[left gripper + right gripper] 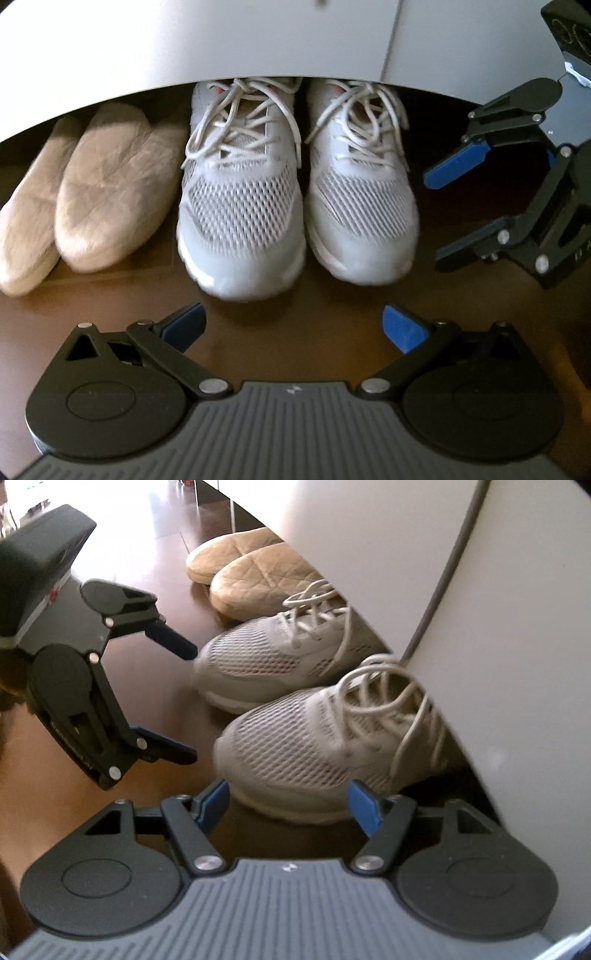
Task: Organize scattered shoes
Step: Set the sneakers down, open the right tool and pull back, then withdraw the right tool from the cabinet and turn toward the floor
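Two white mesh sneakers stand side by side, toes toward me, their heels tucked under a white cabinet: the left sneaker (240, 221) (258, 664) and the right sneaker (362, 210) (314, 746). My left gripper (295, 325) (192, 701) is open just in front of their toes, holding nothing. Beside the right sneaker's outer side my right gripper (434, 219) (290, 803) is also open. Its blue pads (364, 806) sit close to the sole without pressing on it.
A pair of beige quilted slippers (96, 199) (251, 579) lies left of the sneakers, also partly under the white cabinet (221, 48) (461, 590). The dark brown wood floor (303, 354) spreads in front of the shoes.
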A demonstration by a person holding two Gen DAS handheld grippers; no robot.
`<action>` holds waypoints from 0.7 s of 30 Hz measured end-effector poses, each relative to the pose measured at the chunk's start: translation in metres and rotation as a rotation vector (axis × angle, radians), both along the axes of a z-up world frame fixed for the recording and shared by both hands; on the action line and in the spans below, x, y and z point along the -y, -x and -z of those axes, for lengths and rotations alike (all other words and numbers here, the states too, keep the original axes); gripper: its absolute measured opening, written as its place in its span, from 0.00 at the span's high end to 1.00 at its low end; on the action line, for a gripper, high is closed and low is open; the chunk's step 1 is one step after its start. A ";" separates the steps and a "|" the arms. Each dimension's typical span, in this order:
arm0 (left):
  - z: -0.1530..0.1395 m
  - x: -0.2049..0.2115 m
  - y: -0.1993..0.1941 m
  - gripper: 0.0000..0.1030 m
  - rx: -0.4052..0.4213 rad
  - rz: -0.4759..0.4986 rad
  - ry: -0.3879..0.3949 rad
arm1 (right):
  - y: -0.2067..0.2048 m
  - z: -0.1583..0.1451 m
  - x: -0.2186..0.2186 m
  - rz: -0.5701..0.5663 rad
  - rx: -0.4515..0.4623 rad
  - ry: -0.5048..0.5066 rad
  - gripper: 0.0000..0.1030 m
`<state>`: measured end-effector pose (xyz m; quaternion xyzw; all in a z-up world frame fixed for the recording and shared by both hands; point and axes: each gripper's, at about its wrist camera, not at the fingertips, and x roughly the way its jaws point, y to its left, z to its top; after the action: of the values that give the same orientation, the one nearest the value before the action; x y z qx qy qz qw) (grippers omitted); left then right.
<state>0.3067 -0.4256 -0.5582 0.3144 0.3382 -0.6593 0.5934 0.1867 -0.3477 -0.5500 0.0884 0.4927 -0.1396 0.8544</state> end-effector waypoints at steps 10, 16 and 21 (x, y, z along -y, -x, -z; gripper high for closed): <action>-0.041 -0.065 0.007 0.00 -0.014 -0.210 0.068 | -0.016 0.032 -0.002 0.360 0.046 -0.282 0.35; -0.050 -0.095 0.006 0.00 -0.016 -0.310 0.087 | -0.024 0.026 -0.009 0.313 0.093 -0.332 0.36; -0.048 -0.106 0.012 0.00 -0.018 -0.335 0.079 | -0.032 0.034 0.000 0.339 0.110 -0.399 0.37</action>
<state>0.2951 -0.3200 -0.5101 0.2243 0.3652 -0.5666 0.7038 0.2186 -0.3479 -0.5845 0.3438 0.4414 -0.1760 0.8099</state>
